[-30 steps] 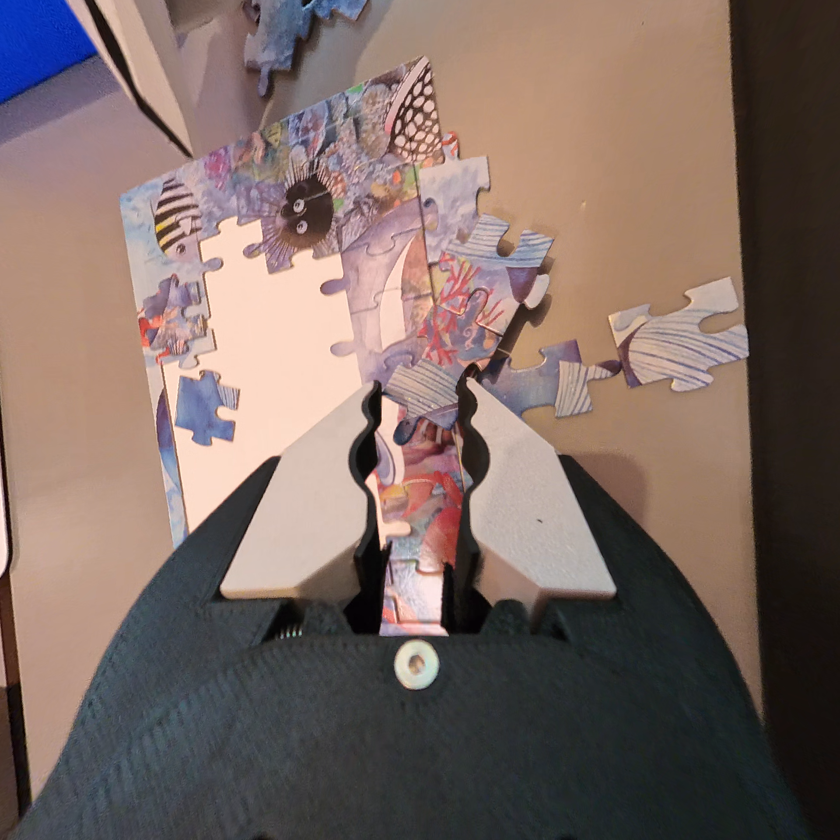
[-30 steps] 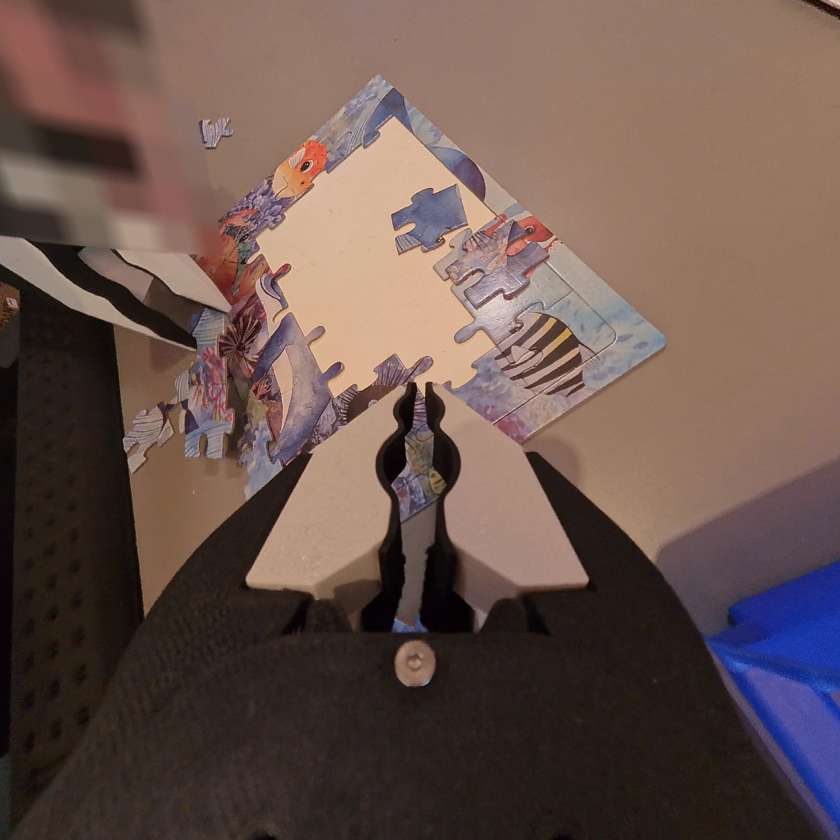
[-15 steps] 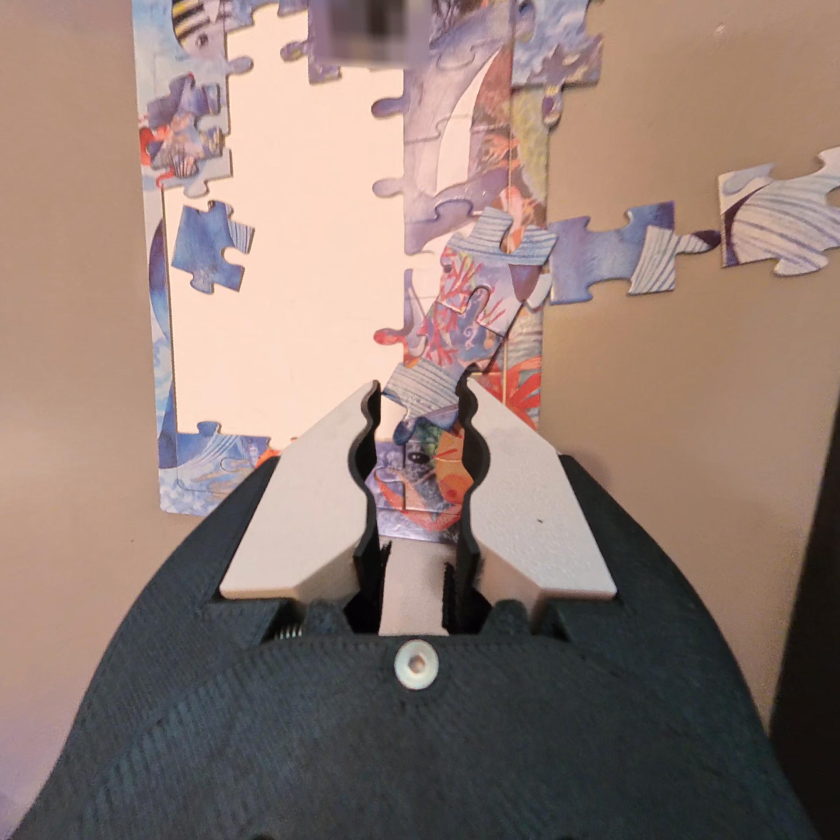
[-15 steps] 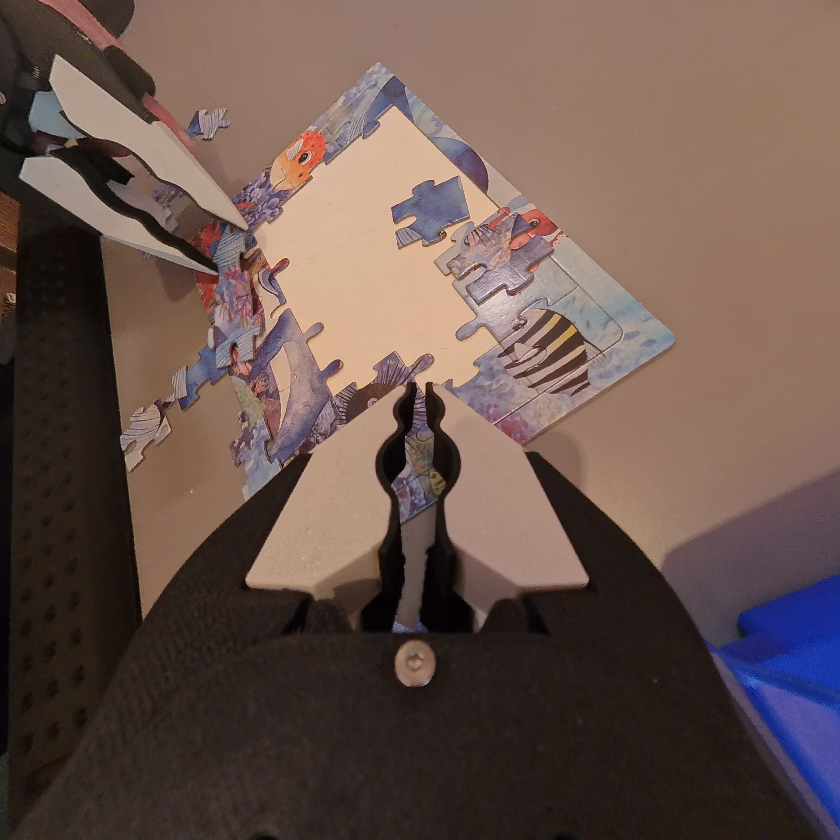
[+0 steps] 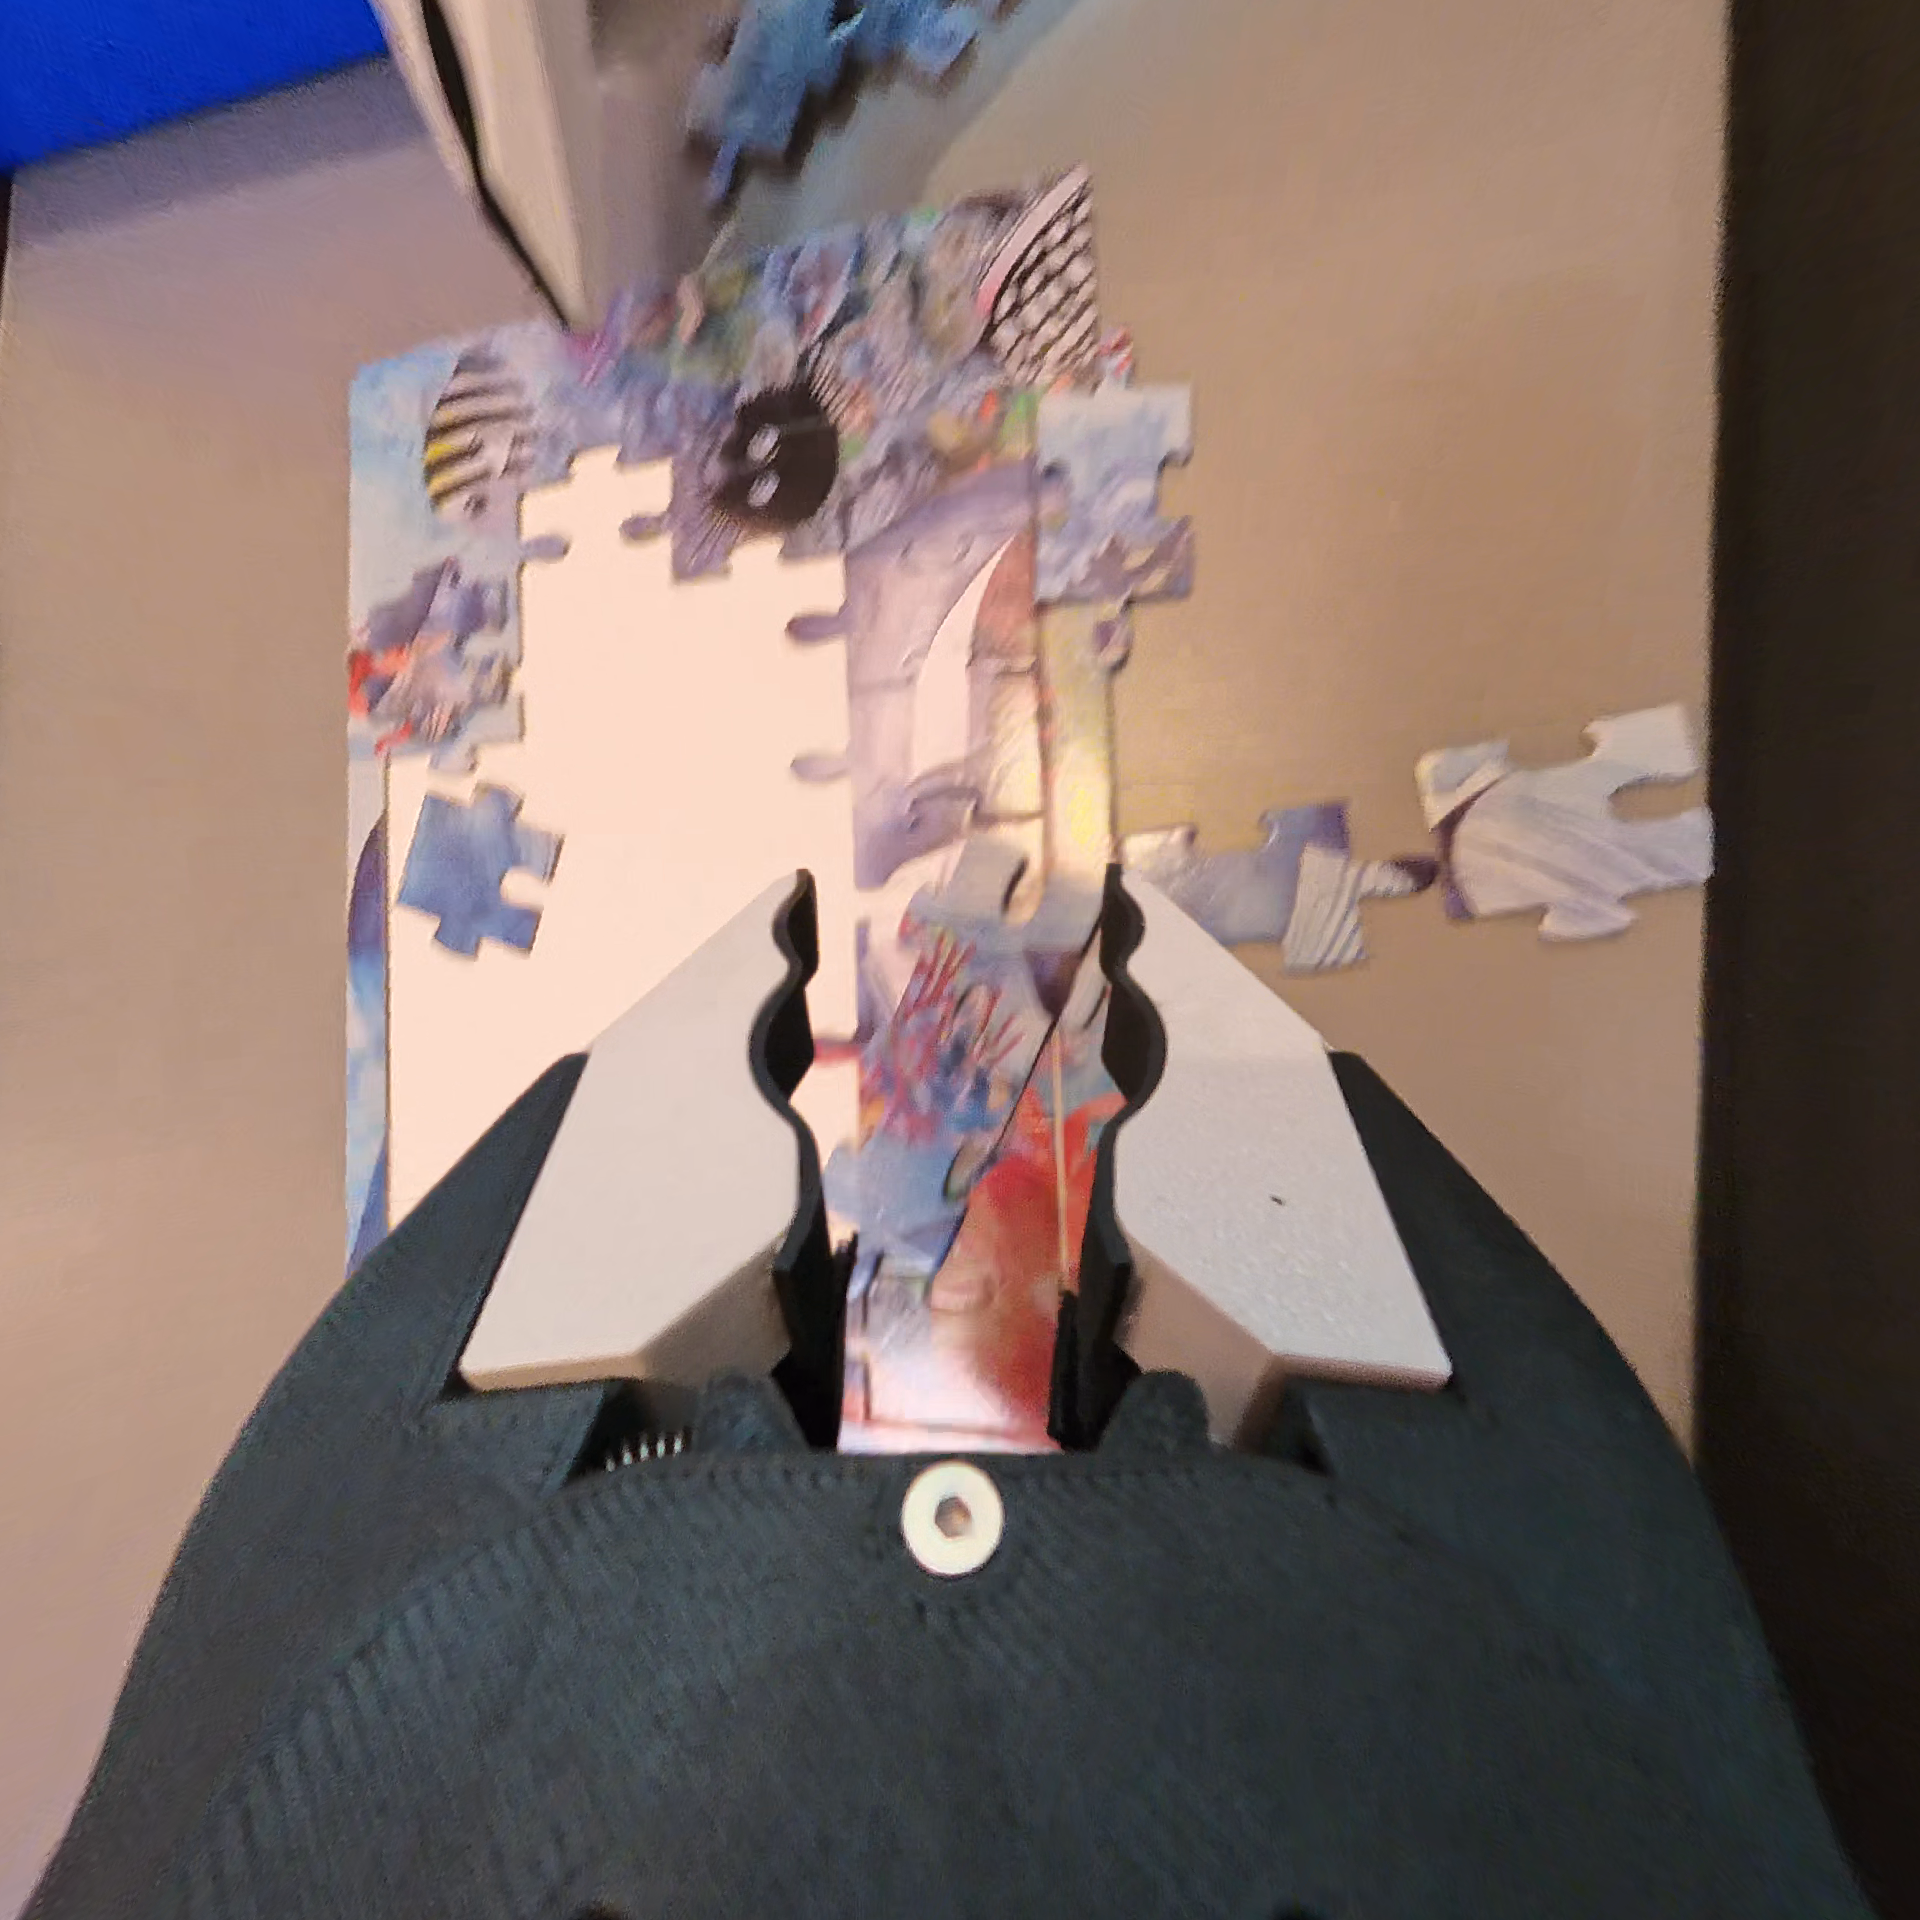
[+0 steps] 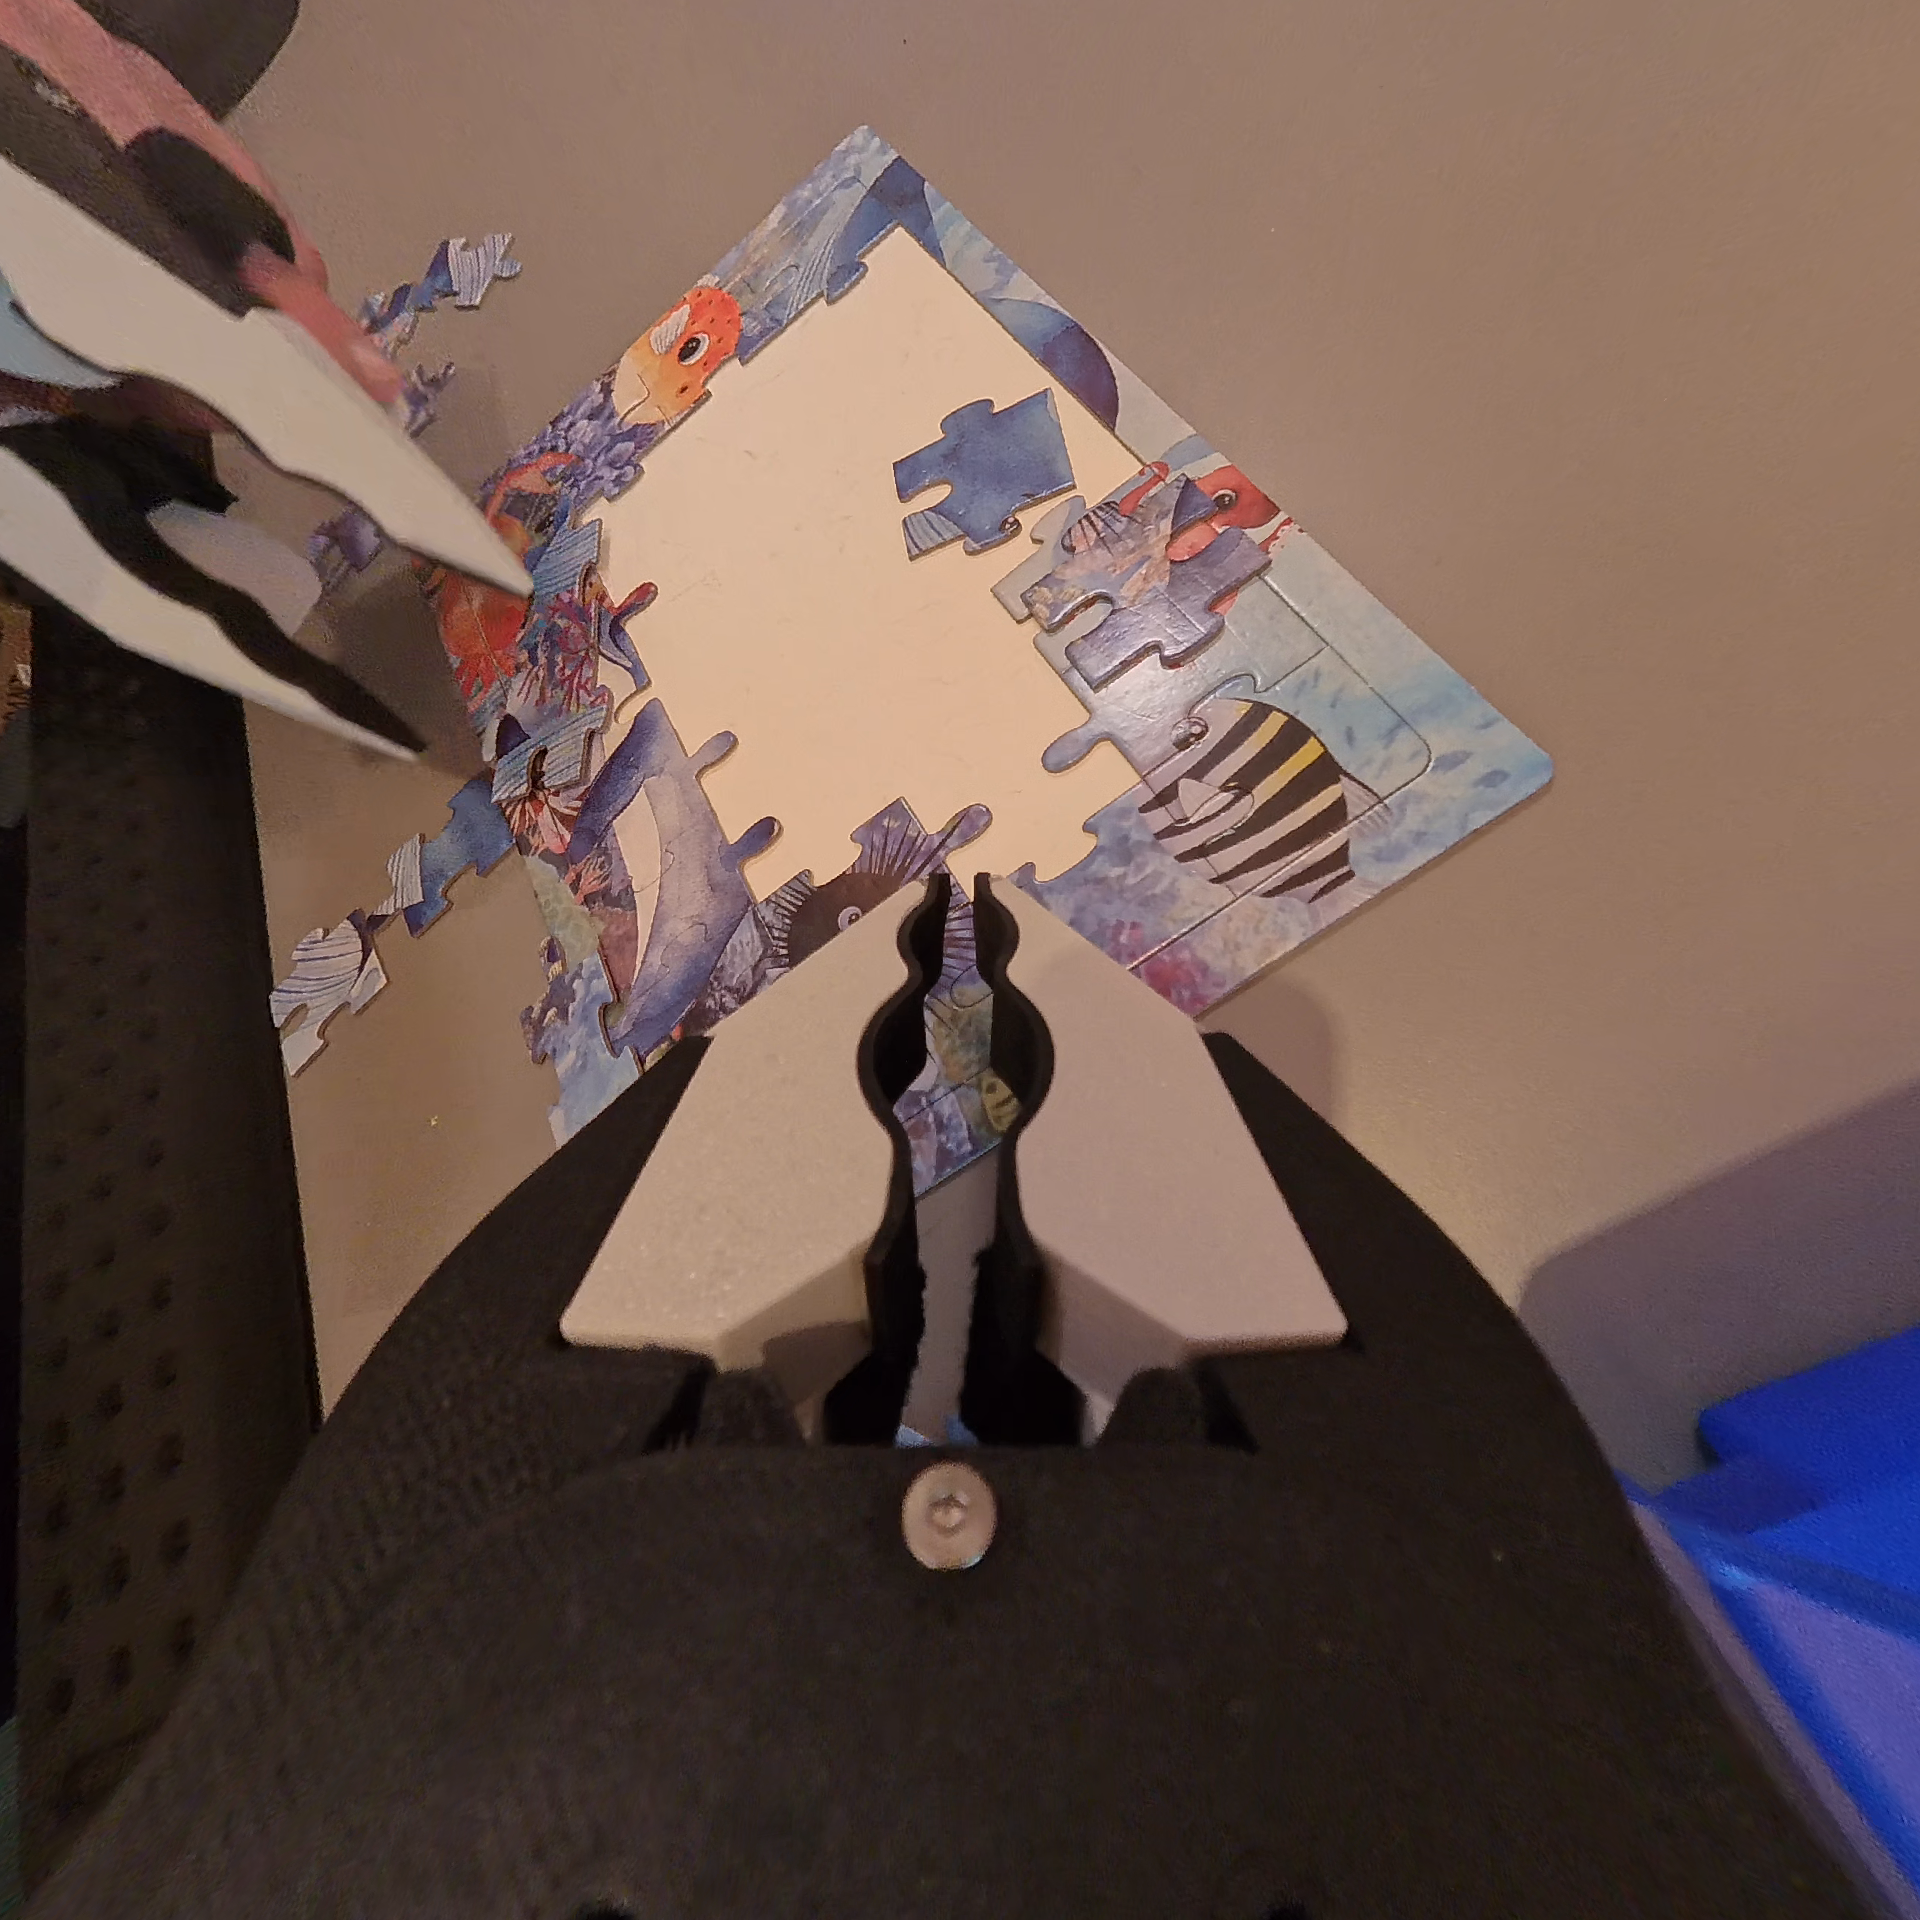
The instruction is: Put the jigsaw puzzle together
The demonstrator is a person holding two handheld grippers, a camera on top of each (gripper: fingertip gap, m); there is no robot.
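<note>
The jigsaw tray (image 5: pixel 665 831) lies on the tan table, with fish pieces joined round its edges and a bare cream middle (image 6: pixel 831 644). My left gripper (image 5: pixel 958 883) is open over the tray's right column of coral pieces. A striped piece (image 5: pixel 971 883) lies loose on the puzzle between its fingertips. In the right wrist view the left gripper (image 6: pixel 473 665) hangs open at the upper left. My right gripper (image 6: pixel 961 883) is shut over the black fish corner, with nothing visible between its tips. A loose blue piece (image 5: pixel 473 883) rests on the cream area.
Two striped loose pieces (image 5: pixel 1278 894) (image 5: pixel 1569 831) lie on the table right of the tray. A blurred blue piece (image 5: pixel 769 94) shows beyond the tray's far end, beside the right gripper (image 5: pixel 520 135). A dark perforated strip (image 6: pixel 125 1039) borders the table. A blue bin (image 6: pixel 1818 1507) stands at the lower right. One gripper's finger ends stand about 15 cm off the other's.
My left gripper was shut on the striped piece and has opened, leaving the piece on the puzzle's right column. It also moved forward over the tray. The right gripper has barely moved.
</note>
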